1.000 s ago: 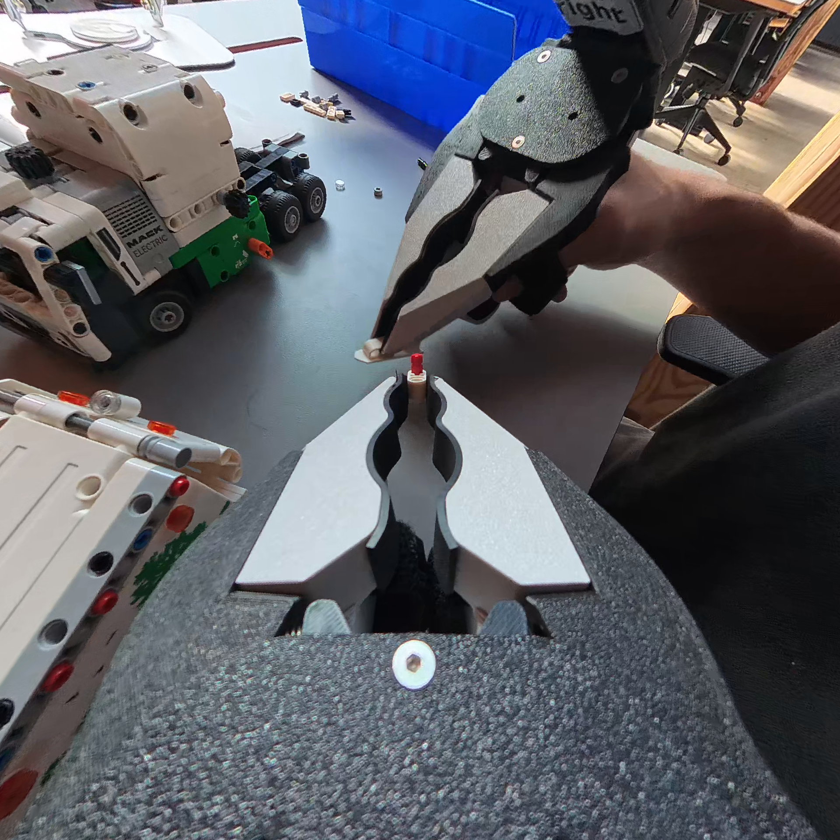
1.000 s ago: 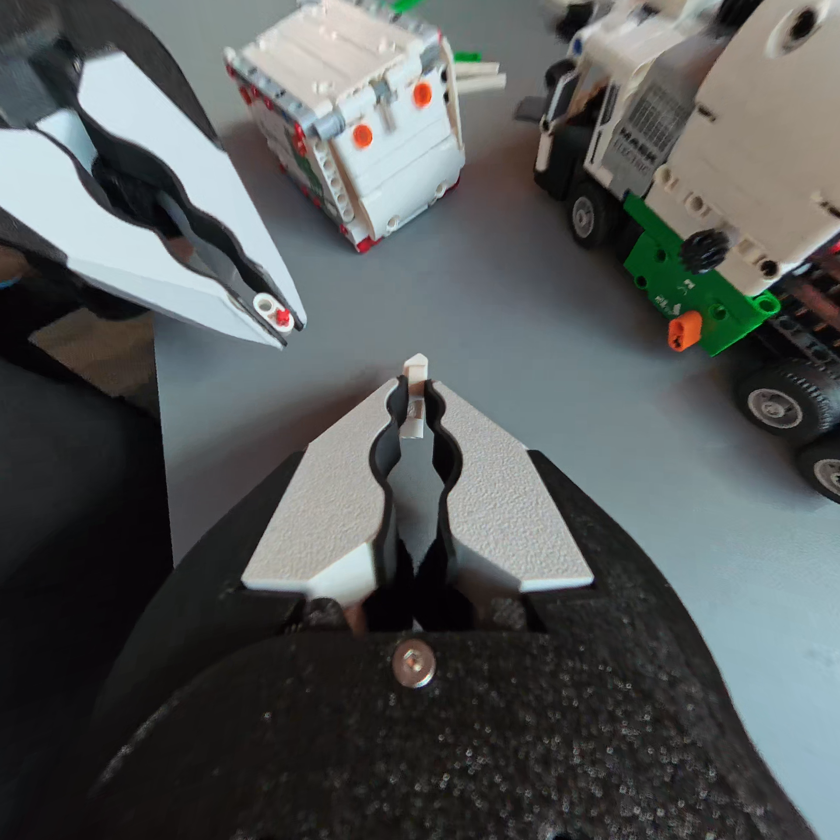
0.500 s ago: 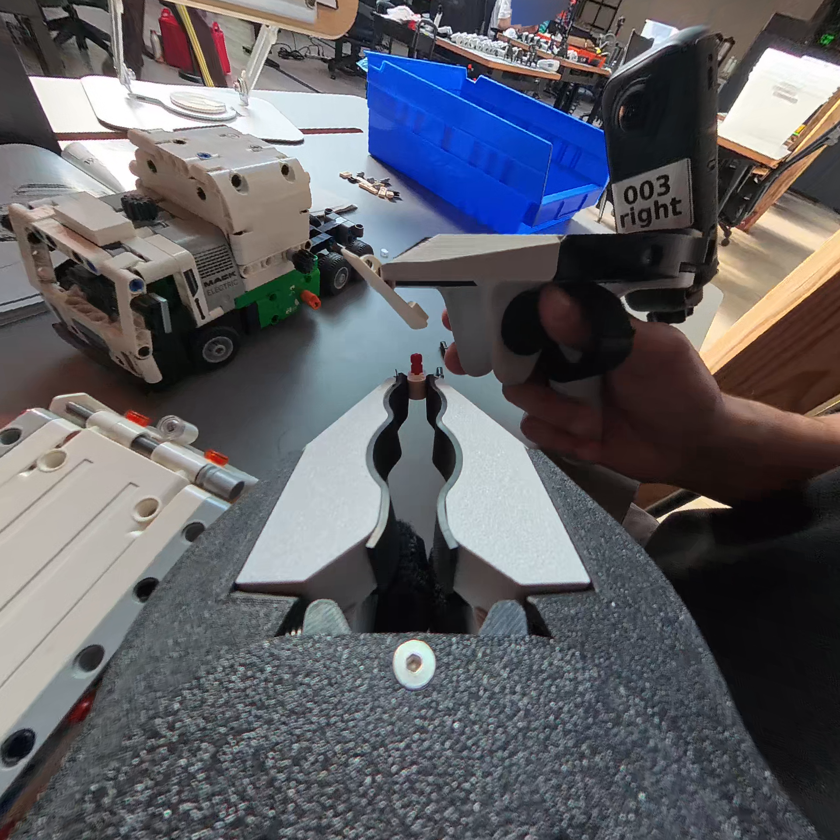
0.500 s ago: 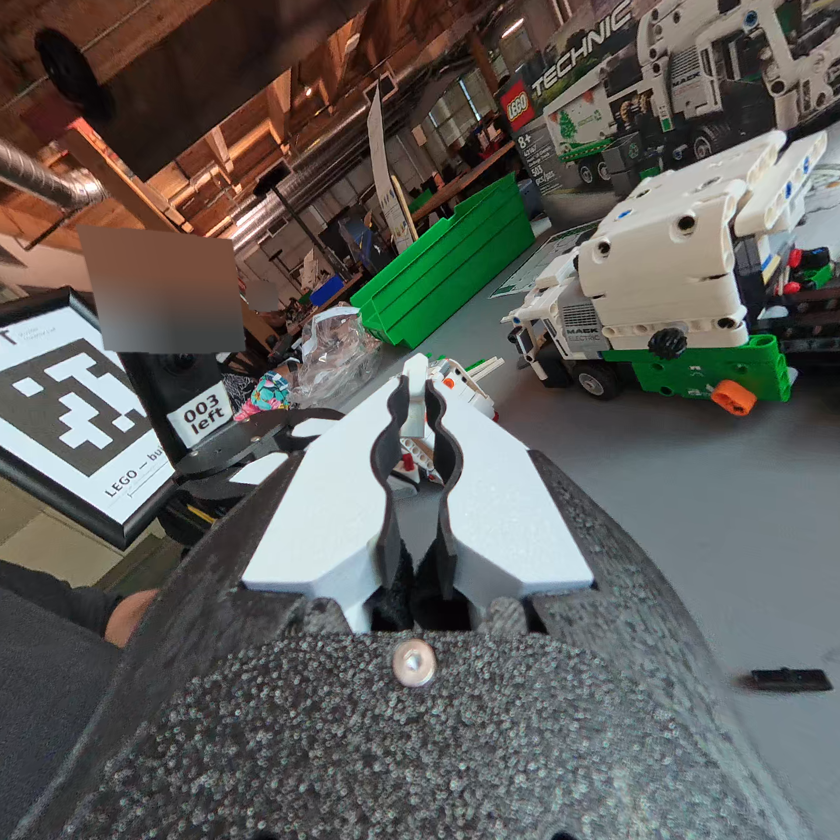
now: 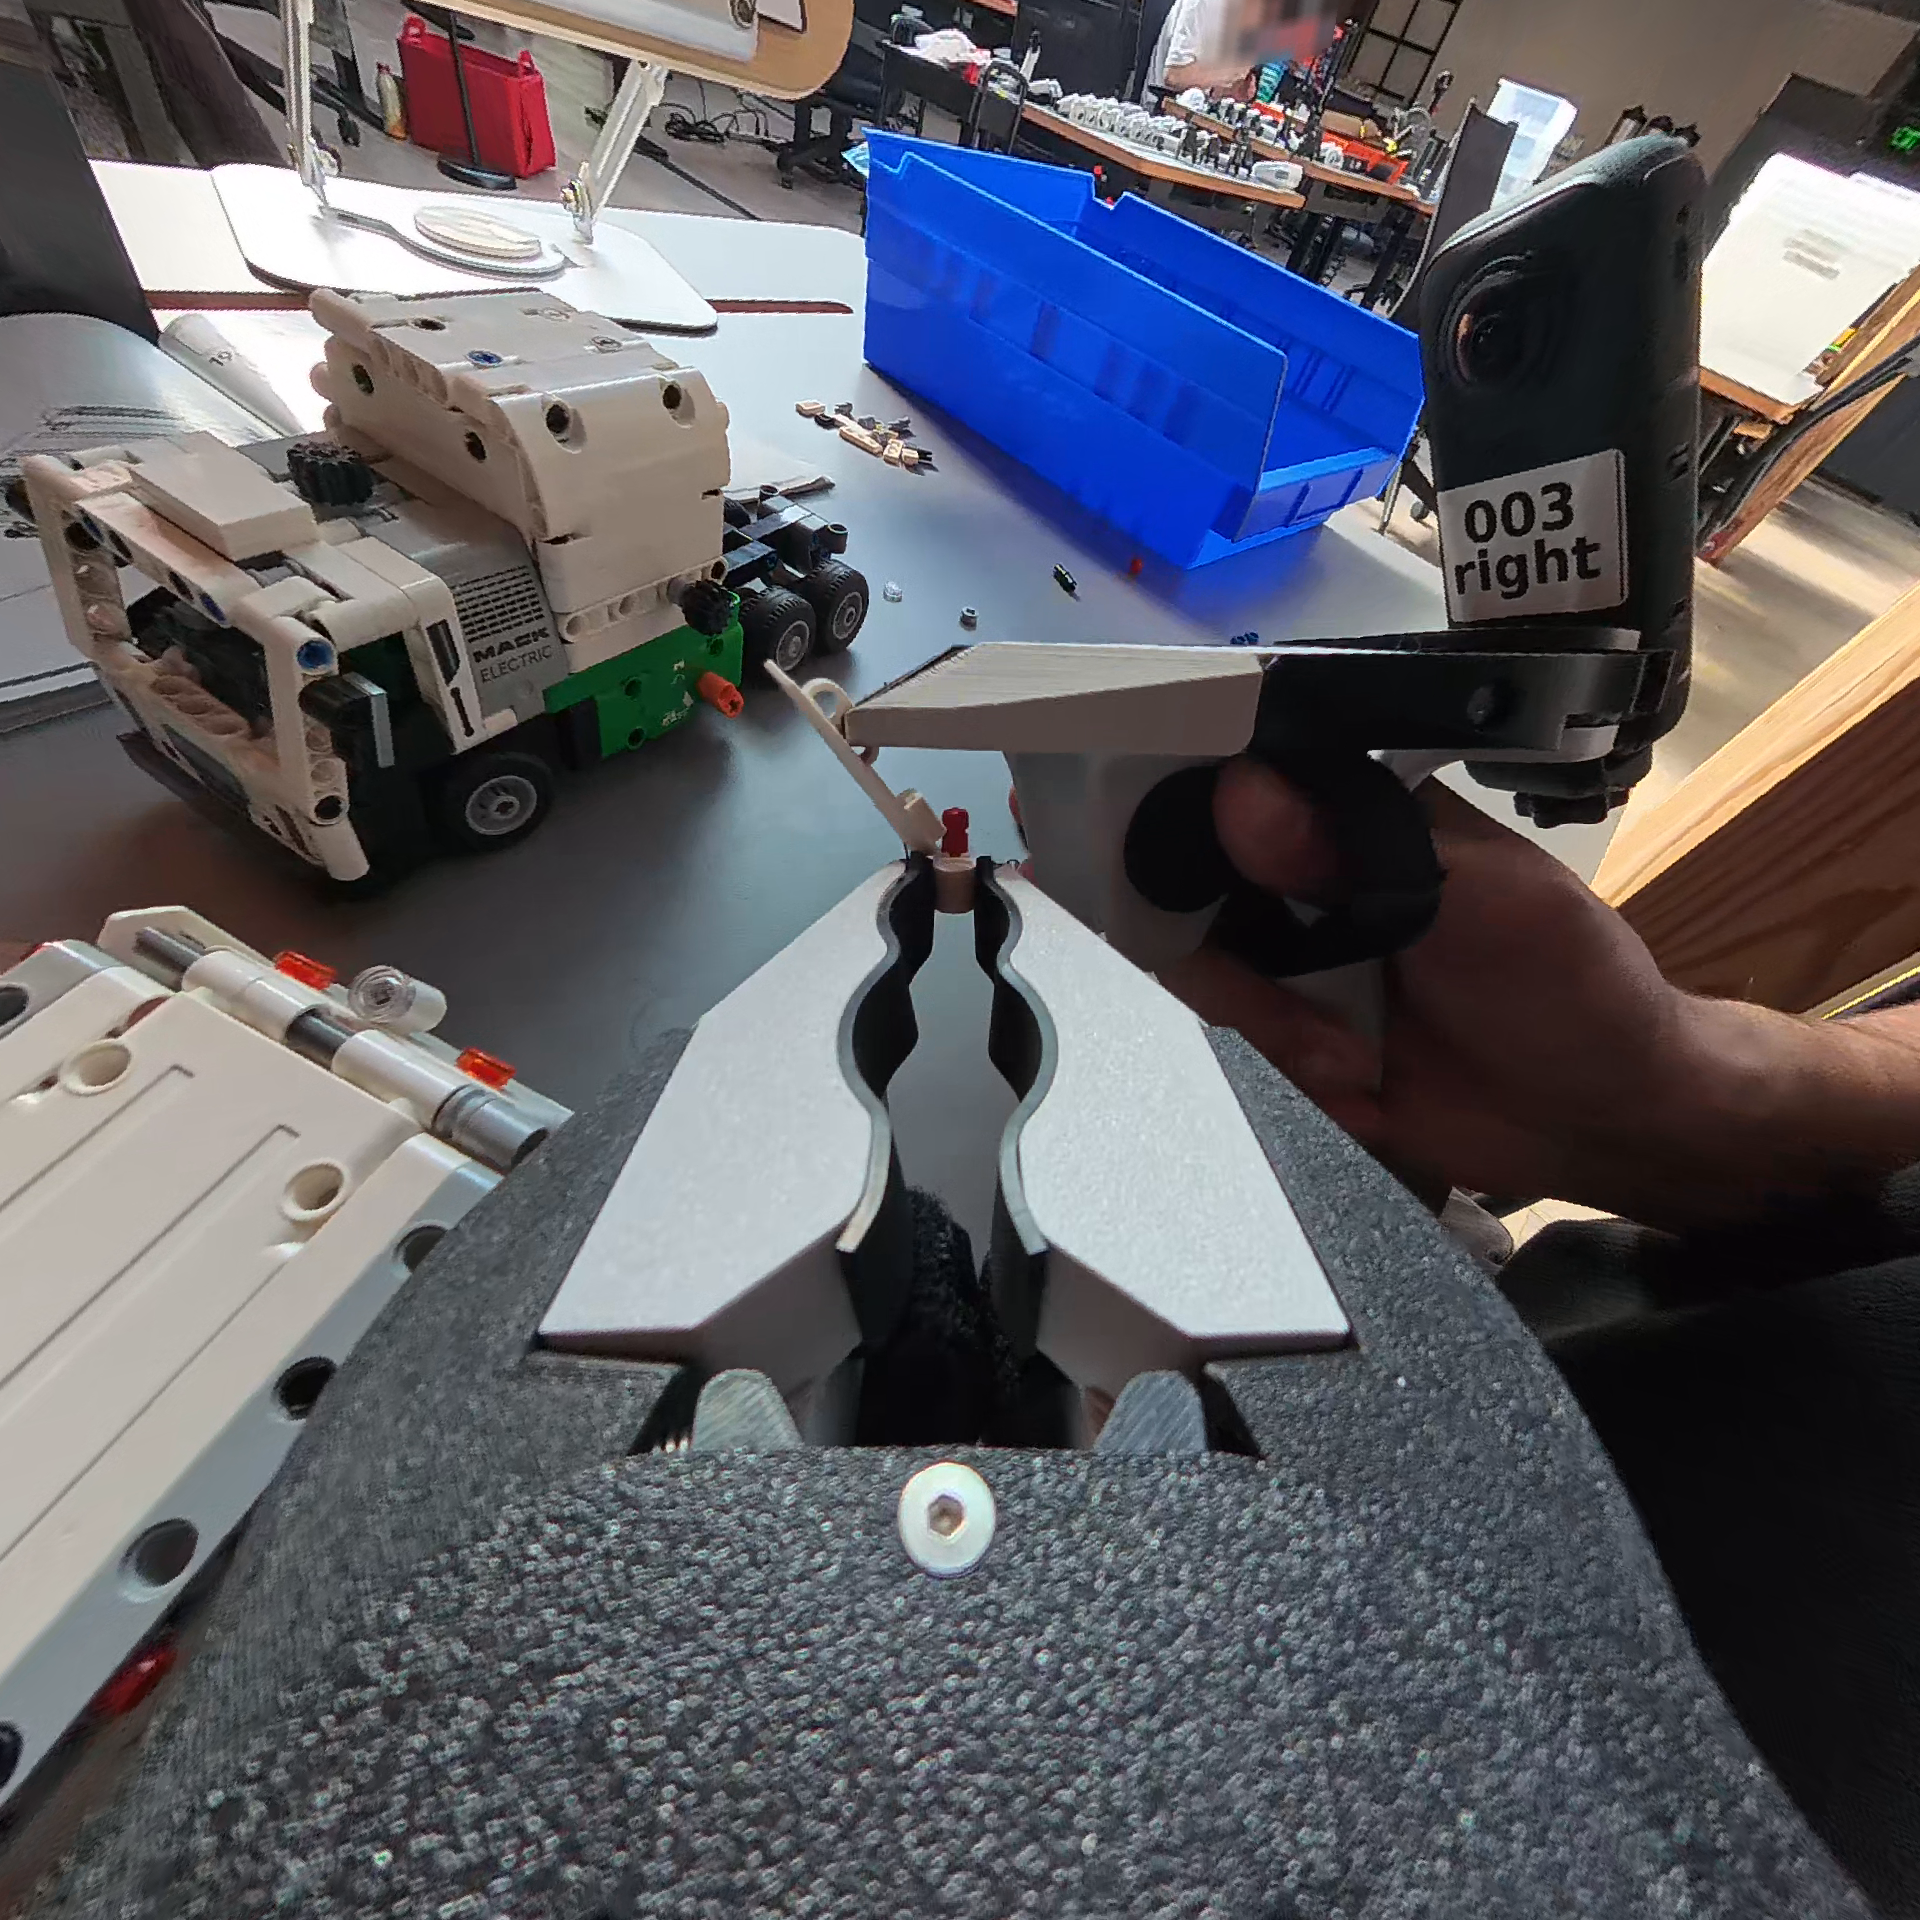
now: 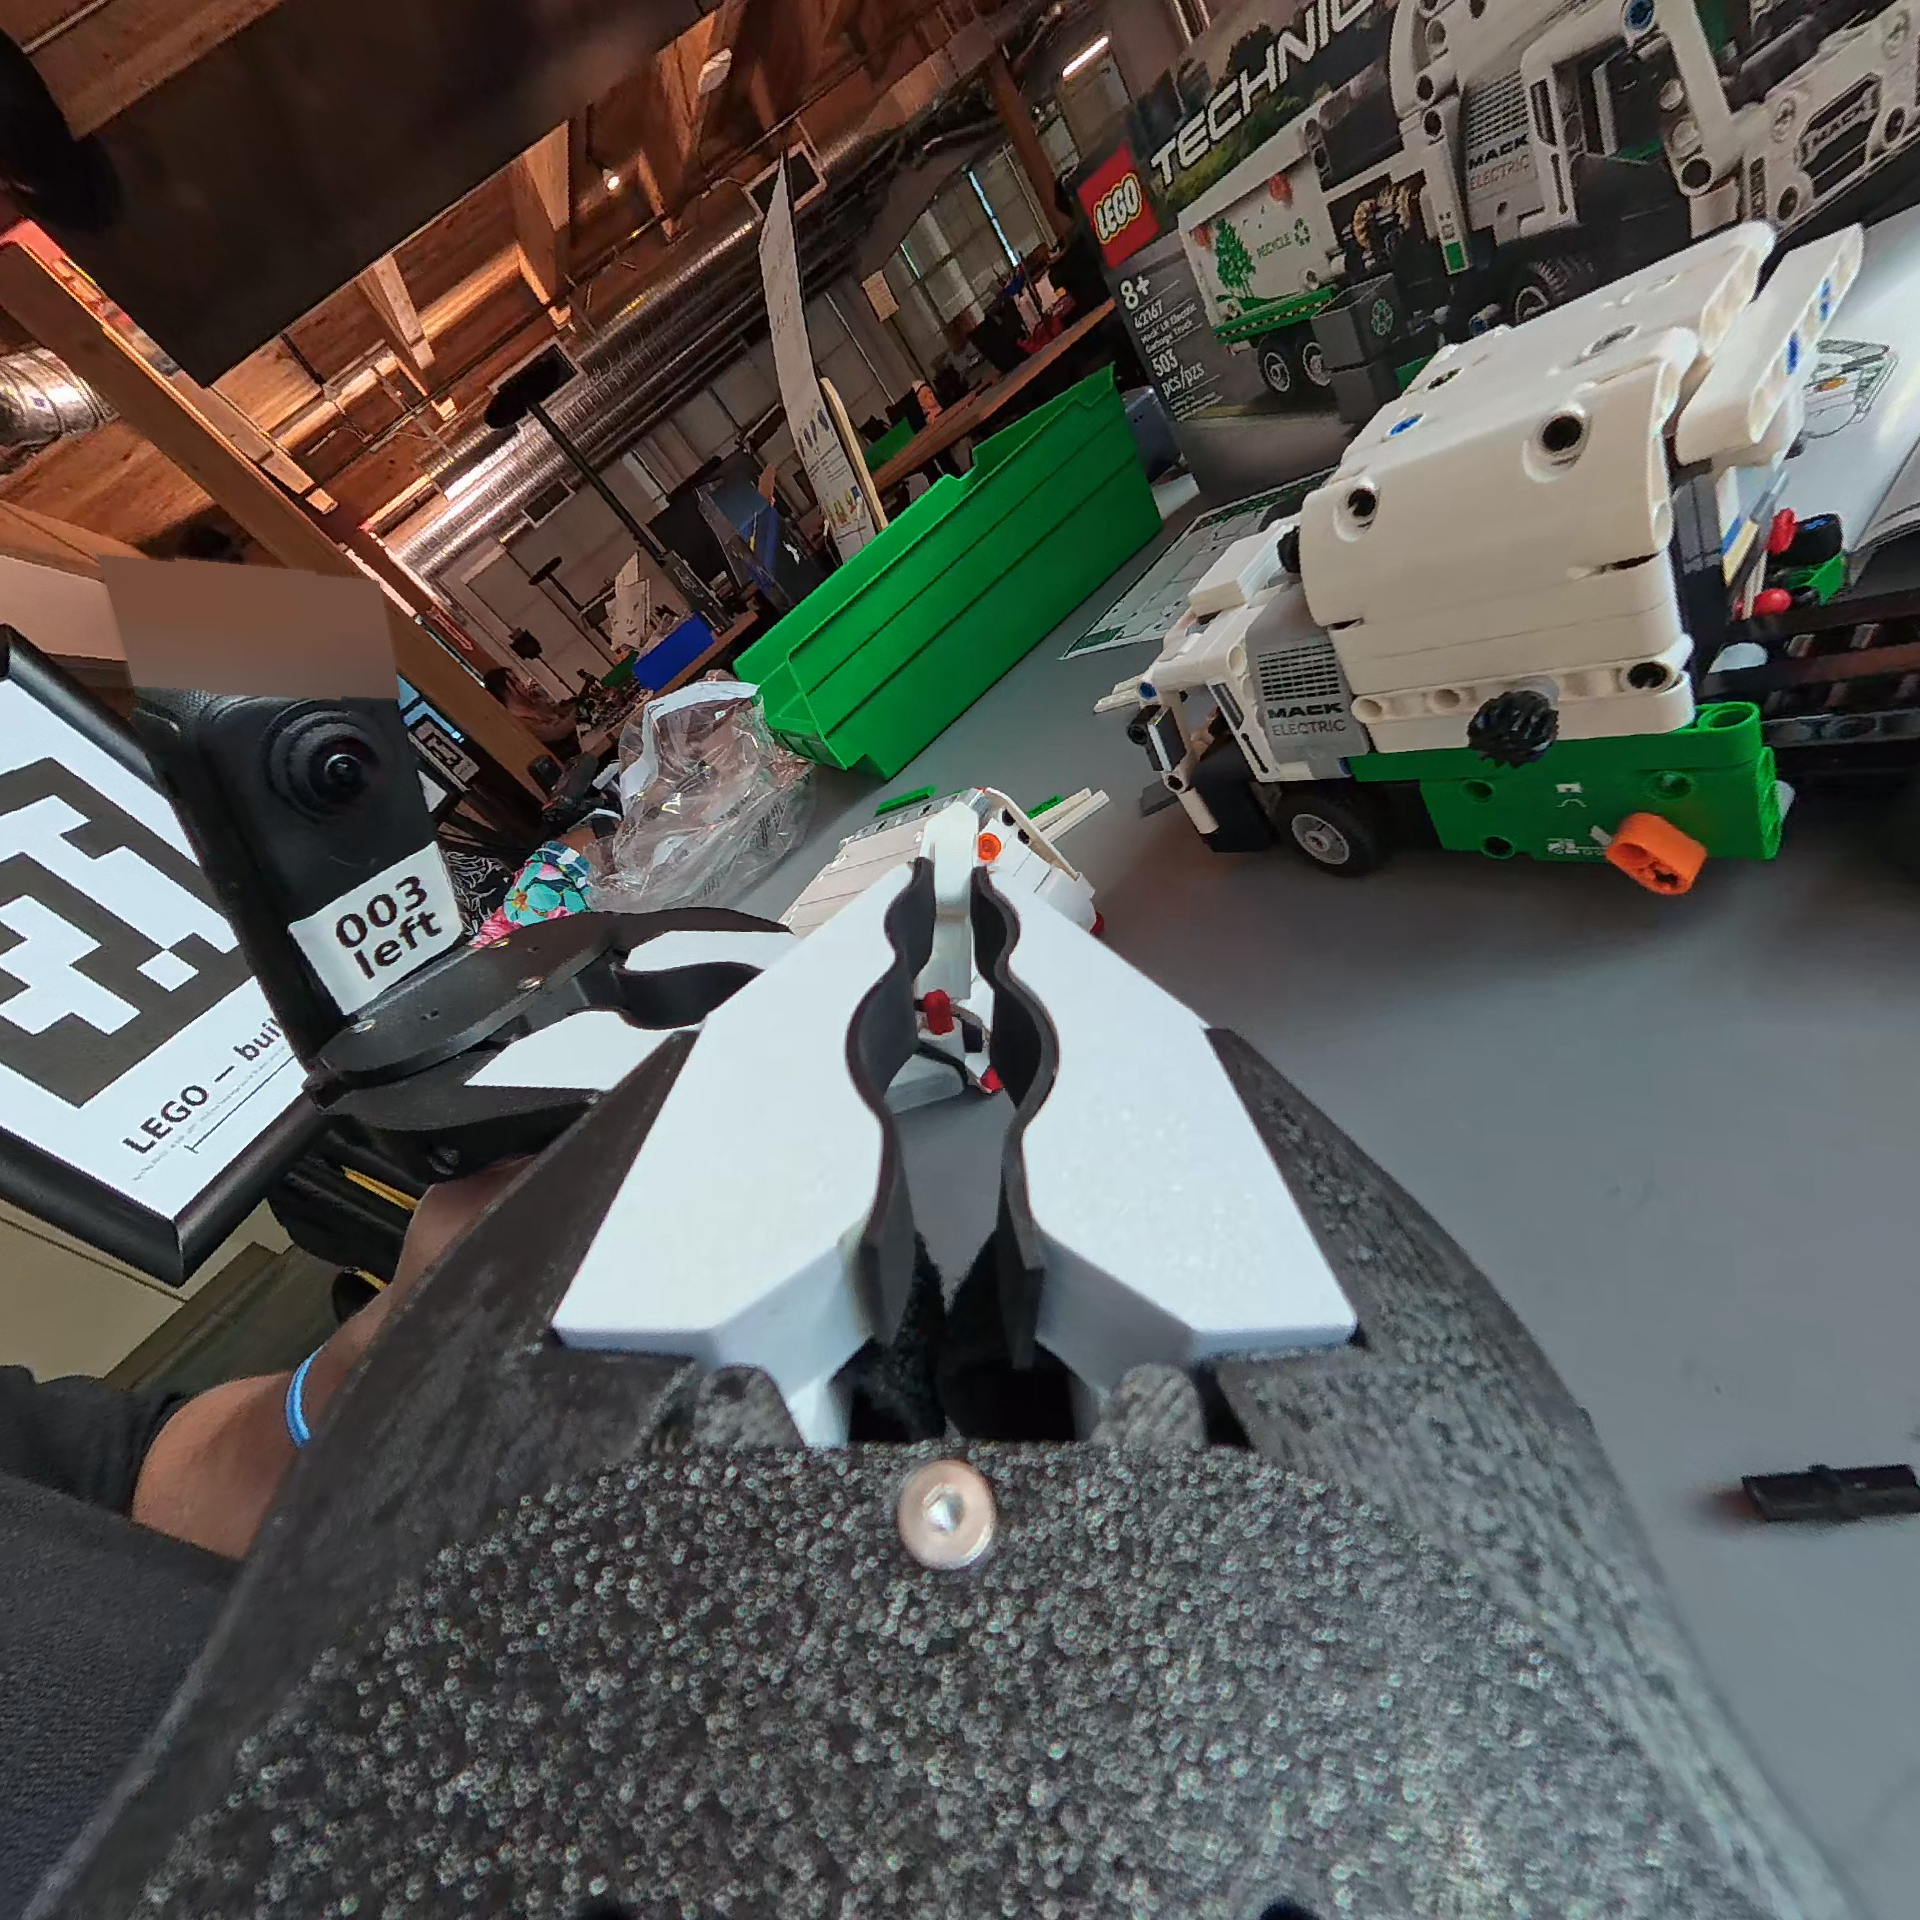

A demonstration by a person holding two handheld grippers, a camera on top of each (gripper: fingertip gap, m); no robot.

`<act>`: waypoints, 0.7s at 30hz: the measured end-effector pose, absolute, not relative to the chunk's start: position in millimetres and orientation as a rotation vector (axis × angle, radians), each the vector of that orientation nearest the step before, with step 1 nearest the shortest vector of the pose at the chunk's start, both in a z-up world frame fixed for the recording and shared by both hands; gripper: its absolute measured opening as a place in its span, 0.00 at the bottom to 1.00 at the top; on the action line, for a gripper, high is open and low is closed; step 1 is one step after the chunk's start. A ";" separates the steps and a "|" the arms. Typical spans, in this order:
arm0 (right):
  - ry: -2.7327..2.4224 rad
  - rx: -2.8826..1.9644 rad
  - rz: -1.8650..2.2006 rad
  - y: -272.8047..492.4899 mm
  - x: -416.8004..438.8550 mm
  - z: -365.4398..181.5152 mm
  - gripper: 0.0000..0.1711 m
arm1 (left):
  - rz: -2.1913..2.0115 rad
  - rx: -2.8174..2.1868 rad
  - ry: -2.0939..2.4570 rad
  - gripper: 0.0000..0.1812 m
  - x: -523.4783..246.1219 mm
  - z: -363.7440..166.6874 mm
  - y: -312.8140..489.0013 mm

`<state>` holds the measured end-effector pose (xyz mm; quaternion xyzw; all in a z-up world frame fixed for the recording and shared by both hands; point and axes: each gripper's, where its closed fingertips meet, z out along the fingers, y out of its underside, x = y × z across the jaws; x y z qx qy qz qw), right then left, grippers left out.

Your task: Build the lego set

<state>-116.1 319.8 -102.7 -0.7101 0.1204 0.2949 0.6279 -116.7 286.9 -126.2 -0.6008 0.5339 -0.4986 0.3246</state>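
Observation:
My left gripper (image 5: pixel 954 873) is shut on a tan bush with a red pin (image 5: pixel 956 831) standing up out of its tips, held above the grey table. My right gripper (image 5: pixel 857 717) comes in level from the right, shut on a thin white lever piece (image 5: pixel 831 732). The lever slants down, and its lower end sits right at the red pin. In the right wrist view the right gripper (image 6: pixel 948 868) holds the white lever (image 6: pixel 948 914), and the red pin (image 6: pixel 935 1003) shows through the gap. The left gripper's fingers (image 6: pixel 707 948) lie to the left.
A white and green truck model (image 5: pixel 416 582) stands to the left, also in the right wrist view (image 6: pixel 1507 644). A white box module (image 5: pixel 208 1195) lies near left. A blue bin (image 5: pixel 1122 353), loose small parts (image 5: pixel 862 426), a green bin (image 6: pixel 966 592), a plastic bag (image 6: pixel 707 790), a black piece (image 6: pixel 1829 1491). Both grippers' tips are close together, under 4 cm apart.
My right gripper turned from pointing down to level and lowered the white lever's end to the red pin. My left gripper tilted up, still holding the bush and pin.

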 end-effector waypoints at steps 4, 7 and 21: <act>0.281 -1.619 0.683 319.0 -114.3 -102.3 0.04 | -1.231 -1.572 1.380 0.03 -116.4 -127.3 290.9; 0.282 -1.616 0.676 317.3 -113.2 -102.3 0.04 | -1.173 -1.565 1.378 0.03 -116.2 -128.7 292.4; 0.277 -1.599 0.659 315.7 -110.8 -98.9 0.03 | -1.026 -1.540 1.364 0.03 -116.0 -130.9 297.4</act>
